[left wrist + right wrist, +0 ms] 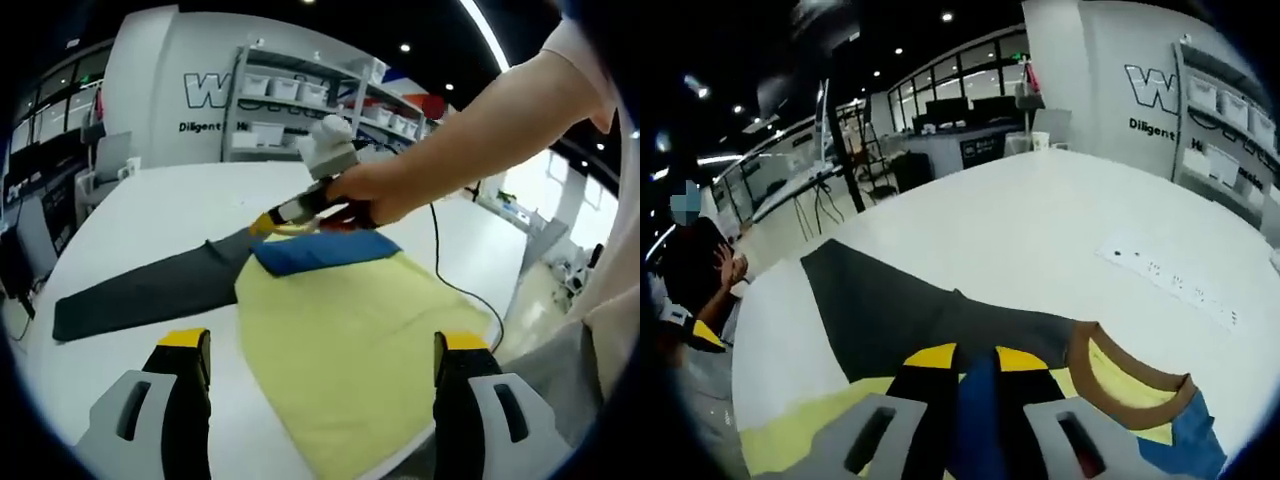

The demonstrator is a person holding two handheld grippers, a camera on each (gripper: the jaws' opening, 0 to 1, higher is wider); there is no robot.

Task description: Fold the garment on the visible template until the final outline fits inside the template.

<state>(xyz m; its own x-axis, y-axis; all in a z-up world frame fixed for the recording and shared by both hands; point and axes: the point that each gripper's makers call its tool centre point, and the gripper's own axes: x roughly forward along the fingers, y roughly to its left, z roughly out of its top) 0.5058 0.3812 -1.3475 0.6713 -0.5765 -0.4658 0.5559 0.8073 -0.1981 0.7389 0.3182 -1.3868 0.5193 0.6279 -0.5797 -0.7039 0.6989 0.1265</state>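
Pinching blue cloth, right tongs (pixel 968 385) meet one garment (pixel 350 330), one table (pixel 160 205).

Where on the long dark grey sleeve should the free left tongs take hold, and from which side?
Probably at the far tip of the dark grey sleeve, coming from the open white table beside it. The sleeve lies flat and stretched away from the yellow shirt body, so its end is free. The left tongs stand open.

wall (pixel 180 90) | big "W…" logo, cut off | beneath: "Diligent"
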